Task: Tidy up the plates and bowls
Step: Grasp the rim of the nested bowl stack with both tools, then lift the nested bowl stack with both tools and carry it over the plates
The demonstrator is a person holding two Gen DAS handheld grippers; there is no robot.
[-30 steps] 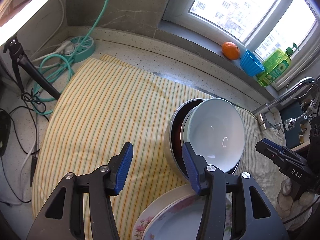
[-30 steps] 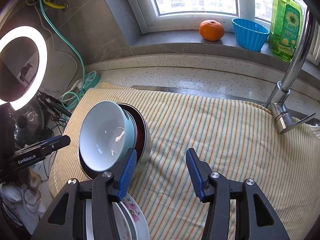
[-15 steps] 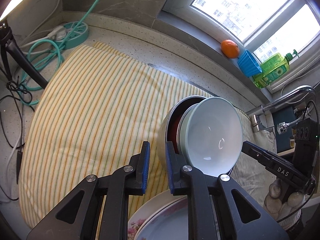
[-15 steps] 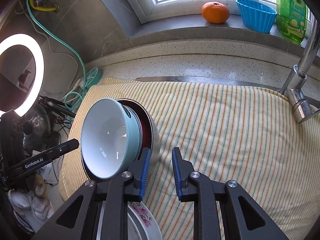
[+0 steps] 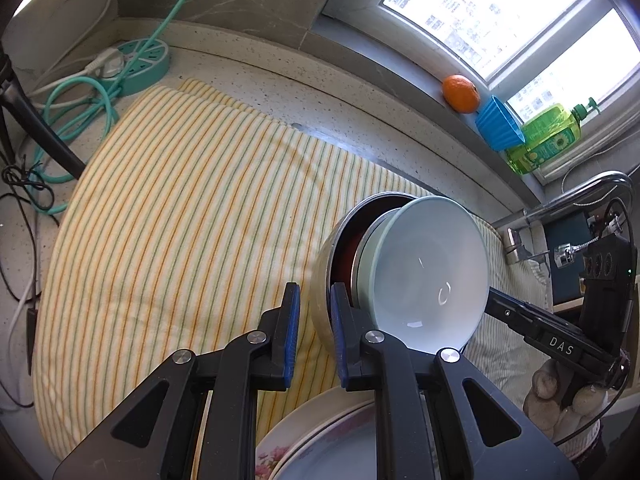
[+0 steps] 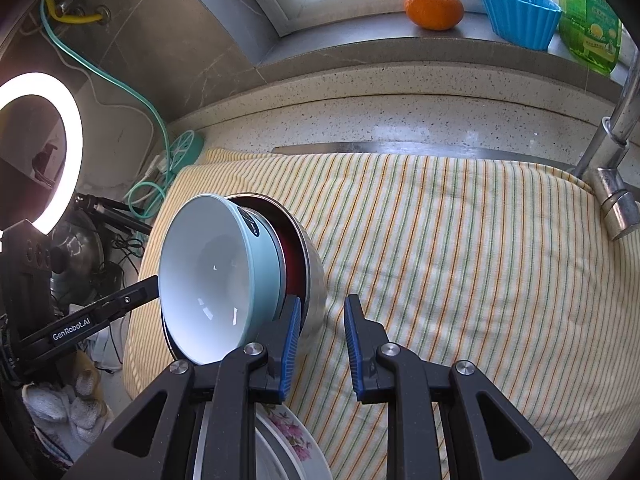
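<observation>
Moved since a second ago: both pairs of jaws narrowed from wide apart onto opposite sides of steel bowl point(image 5: 320, 300).
Left gripper point(image 5: 314, 308): nearly closed, pinching steel rim.
Right gripper point(image 6: 320, 320): likewise clamped on rim.
Bowl stack: pale blue bowl point(image 6: 216, 276) nested inside, tilted, above striped cloth point(image 5: 180, 220); flowered plates point(image 6: 296, 444) just below.
Risk: blue bowl sliding out onto plates.

A cloth point(image 6: 460, 248) is spread over the desk point(image 6: 400, 120). Nested bowls point(image 6: 224, 276) are tipped on edge on the cloth, with plates point(image 6: 296, 440) just in front. An orange point(image 6: 434, 7), a cup point(image 6: 518, 14) and a bottle point(image 6: 588, 16) are lined up on the sill behind.
</observation>
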